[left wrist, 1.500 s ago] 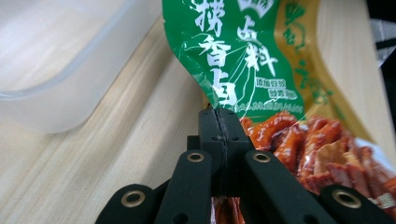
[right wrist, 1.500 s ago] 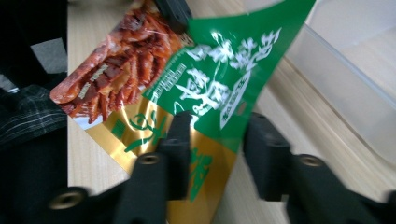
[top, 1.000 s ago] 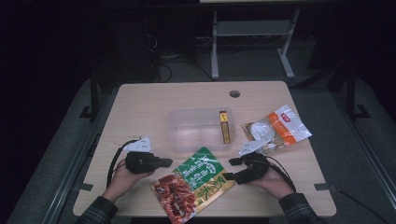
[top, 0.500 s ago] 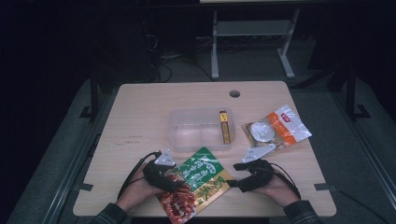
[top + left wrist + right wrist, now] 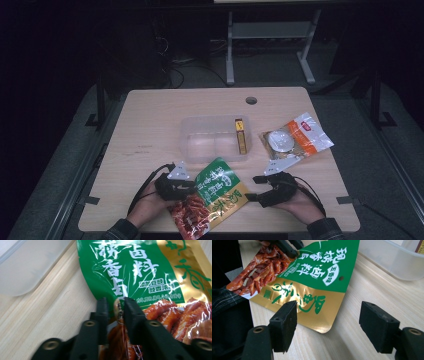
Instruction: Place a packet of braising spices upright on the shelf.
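Observation:
A green, gold and red snack pouch (image 5: 214, 196) lies at the table's near edge, between my two grippers. My left gripper (image 5: 195, 188) is shut on the pouch's left edge; in the left gripper view its jaws pinch the foil (image 5: 117, 307) where the green print meets the red picture. My right gripper (image 5: 253, 188) stands open just right of the pouch. In the right gripper view (image 5: 330, 325) the pouch's gold corner (image 5: 322, 322) lies on the wood between and ahead of the wide-apart jaws, not touched by them.
A clear plastic tub (image 5: 200, 145) with a narrow yellow box (image 5: 240, 136) inside stands behind the pouch. An orange and white snack bag (image 5: 300, 136) lies at the right. A cable hole (image 5: 251, 100) sits near the table's far edge.
My left gripper has moved right to the pouch and shut on its left edge. My right gripper has shifted slightly toward the near edge and stays open.

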